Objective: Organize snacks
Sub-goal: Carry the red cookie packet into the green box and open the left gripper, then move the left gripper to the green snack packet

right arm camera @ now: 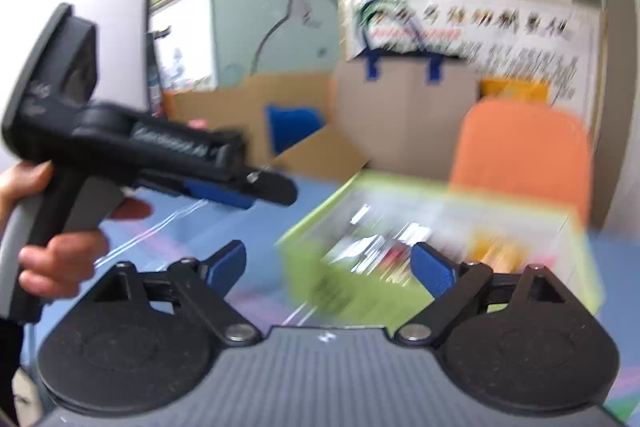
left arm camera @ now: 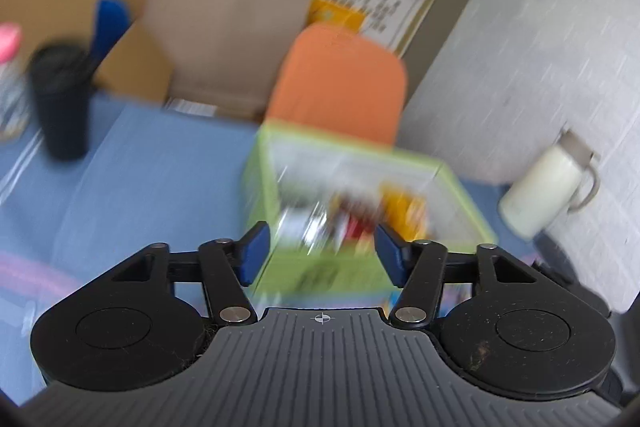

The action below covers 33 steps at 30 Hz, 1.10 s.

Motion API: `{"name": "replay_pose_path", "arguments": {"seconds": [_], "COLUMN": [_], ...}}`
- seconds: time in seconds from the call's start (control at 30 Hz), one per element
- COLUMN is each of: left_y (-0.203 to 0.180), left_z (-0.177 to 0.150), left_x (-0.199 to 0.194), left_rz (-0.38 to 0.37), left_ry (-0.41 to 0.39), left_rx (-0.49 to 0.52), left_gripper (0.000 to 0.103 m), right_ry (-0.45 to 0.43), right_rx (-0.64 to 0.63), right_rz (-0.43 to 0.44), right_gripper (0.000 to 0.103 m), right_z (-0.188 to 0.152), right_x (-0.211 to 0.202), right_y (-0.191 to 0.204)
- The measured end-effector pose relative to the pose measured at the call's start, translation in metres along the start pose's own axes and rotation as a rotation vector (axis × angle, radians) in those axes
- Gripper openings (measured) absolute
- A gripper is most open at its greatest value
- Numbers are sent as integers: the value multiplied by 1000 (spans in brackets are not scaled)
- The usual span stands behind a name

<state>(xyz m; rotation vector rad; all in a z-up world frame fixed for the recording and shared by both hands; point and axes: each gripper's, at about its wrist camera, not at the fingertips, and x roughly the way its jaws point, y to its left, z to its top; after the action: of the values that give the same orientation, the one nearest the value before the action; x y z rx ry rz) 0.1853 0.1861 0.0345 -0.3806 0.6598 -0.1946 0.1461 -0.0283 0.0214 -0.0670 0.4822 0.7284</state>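
A light-green box stands on the blue tablecloth, with several blurred, colourful snack packs inside it. My left gripper hovers just in front of the box's near wall, its blue pads apart and nothing between them. In the right wrist view the same box lies ahead and to the right, with snacks showing in it. My right gripper stands wide open before its near corner and holds nothing. A person's hand carries the left gripper in at the left, pointing toward the box.
A black tumbler and a pink-capped bottle stand at the table's left. A white jug sits at the right by the wall. Behind the box are an orange chair, a brown paper bag and cardboard.
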Motion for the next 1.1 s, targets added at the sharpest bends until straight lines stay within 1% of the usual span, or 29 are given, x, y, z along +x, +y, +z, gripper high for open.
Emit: {"name": "replay_pose_path", "arguments": {"seconds": [0.07,0.13,0.17,0.23,0.27,0.3,0.4,0.43,0.47,0.53,0.57,0.63,0.7,0.73,0.8,0.87,0.93,1.0,1.1], "left_y": [15,28,36,49,56,61,69,71,74,76,76,76,71,67,60,53,48,43,40], "left_z": [-27,-53,-65,-83,-90,-94,-101,-105,-105,-108,-109,-110,-109,-108,-108,-108,-107,-106,-107], "left_x": [-10,-22,-29,-44,-53,-60,-77,-81,-82,-83,-80,-72,-64,-60,-52,-48,-42,-37,-32], "left_rz": [35,77,87,63,52,53,82,88,84,72,64,43,22,7,0,-11,-18,-19,-10], "left_ry": [40,65,69,68,64,54,37,31,27,24,29,52,76,84,111,121,133,142,156], "left_rx": [-17,-57,-98,-179,-213,-235,-240,-246,-251,-258,-259,-265,-273,-265,-252,-226,-216,-198,-185], "left_gripper": [38,38,38,38,38,38,39,39,39,40,41,41,41,41,41,41,40,39,37], "right_ry": [78,133,140,129,138,168,254,263,269,243,232,211,211,214,215,212,211,209,196], "right_rx": [-22,-65,-82,-115,-132,-144,-89,-59,-38,-10,-9,-38,-53,-49,-49,-68,-59,-38,-39], "right_rz": [49,83,102,124,128,143,186,187,187,210,202,138,88,82,86,73,75,81,64], "right_gripper": [87,87,87,87,89,88,88,88,89,89,89,90,90,90,90,86,79,77,77], "right_z": [-31,-50,-51,-47,-44,-41,-38,-41,-43,-49,-50,-49,-48,-49,-54,-60,-63,-63,-61], "right_x": [6,14,21,31,38,48,73,72,68,54,50,47,48,48,46,43,42,44,47], "right_y": [25,47,54,64,67,70,69,70,71,77,80,85,85,85,88,91,91,88,86]}}
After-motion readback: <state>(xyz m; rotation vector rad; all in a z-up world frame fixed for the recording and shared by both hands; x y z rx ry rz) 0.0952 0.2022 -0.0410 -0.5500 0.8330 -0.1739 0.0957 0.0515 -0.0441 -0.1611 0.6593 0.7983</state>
